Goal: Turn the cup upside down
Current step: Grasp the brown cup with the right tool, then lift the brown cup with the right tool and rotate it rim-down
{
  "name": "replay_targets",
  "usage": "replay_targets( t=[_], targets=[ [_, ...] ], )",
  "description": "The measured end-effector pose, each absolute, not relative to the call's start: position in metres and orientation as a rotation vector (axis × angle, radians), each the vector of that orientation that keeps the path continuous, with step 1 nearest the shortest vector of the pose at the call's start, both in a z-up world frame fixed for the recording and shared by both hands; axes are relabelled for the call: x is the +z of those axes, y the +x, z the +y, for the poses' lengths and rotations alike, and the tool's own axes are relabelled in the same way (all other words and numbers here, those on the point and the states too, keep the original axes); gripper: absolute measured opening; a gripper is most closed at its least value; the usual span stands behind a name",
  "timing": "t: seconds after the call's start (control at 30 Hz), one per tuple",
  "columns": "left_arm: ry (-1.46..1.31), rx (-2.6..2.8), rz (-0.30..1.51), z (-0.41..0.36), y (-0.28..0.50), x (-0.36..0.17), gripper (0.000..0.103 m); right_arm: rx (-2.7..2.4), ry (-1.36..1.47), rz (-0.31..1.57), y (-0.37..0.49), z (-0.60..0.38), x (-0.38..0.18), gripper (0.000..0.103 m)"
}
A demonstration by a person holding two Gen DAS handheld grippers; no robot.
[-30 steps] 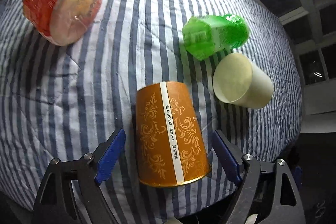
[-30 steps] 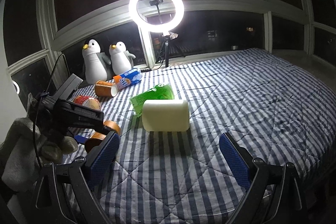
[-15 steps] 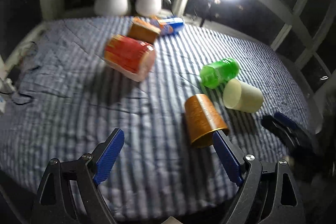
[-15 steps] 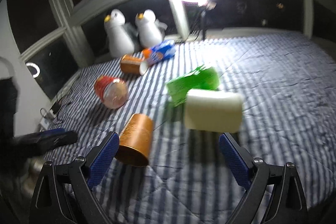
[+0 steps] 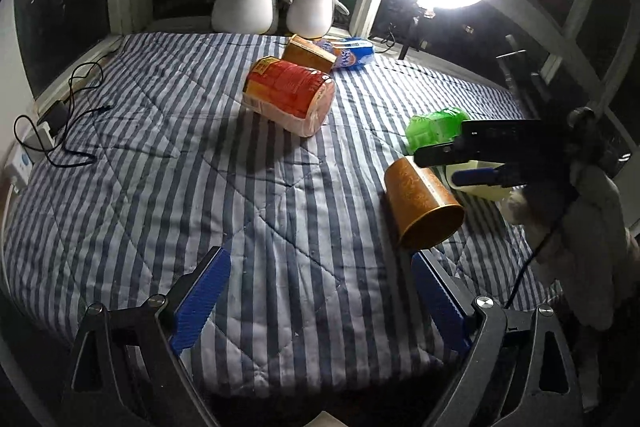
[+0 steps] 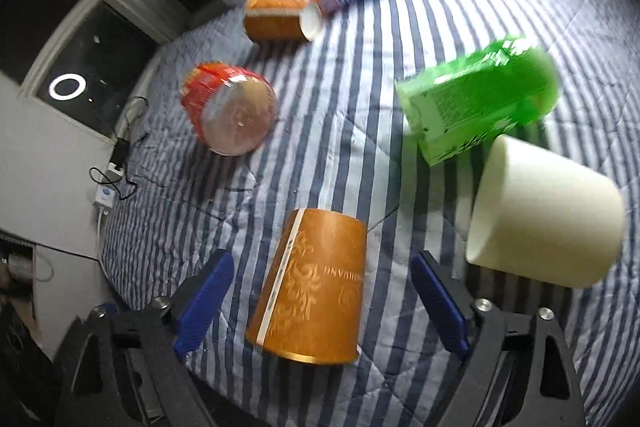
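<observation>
A: Where was the cup?

B: Orange cup [image 6: 316, 287] lay on its side on the striped bed [image 6: 360, 75], mouth toward you, right betw. your right tongs [image 6: 322, 299], spread wide, not touching. White cup [image 6: 544, 223] just beside it, green carton [image 6: 476, 103] behind.

A: And left?

B: Your left tongs [image 5: 320, 303] were wide too, holding nothing, cup [image 5: 424, 203] off to the right.

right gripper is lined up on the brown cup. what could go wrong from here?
1. The brown patterned paper cup lies on its side on the soft striped quilt; it could roll as the open right gripper closes.
2. The cream paper cup and green carton lie close by; a wide swing may knock them.
3. Thin paper wall may crush.
</observation>
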State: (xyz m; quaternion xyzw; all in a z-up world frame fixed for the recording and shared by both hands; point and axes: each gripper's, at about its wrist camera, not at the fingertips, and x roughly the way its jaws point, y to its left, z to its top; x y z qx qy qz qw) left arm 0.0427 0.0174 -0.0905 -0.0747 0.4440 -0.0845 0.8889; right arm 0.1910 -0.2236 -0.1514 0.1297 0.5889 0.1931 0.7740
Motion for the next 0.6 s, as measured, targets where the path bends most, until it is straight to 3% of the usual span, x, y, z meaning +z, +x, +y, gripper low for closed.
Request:
replay_targets(
  t=[0.33,0.43,0.6],
  targets=[
    [-0.198,-0.162,0.919,0.031,0.045,-0.090,0.094,0.406,0.285,1.399,0.218,-0.206,-0.180,0.067],
    [-0.206,-0.159,0.920,0.032,0.045,-0.091,0.094,0.401,0.283,1.409,0.219,-0.206,-0.181,0.054],
    [-0.204,-0.177,0.917,0.025,0.045,-0.090,0.094,0.405,0.270,1.360,0.212,-0.208,-0.173,0.054]
  ],
)
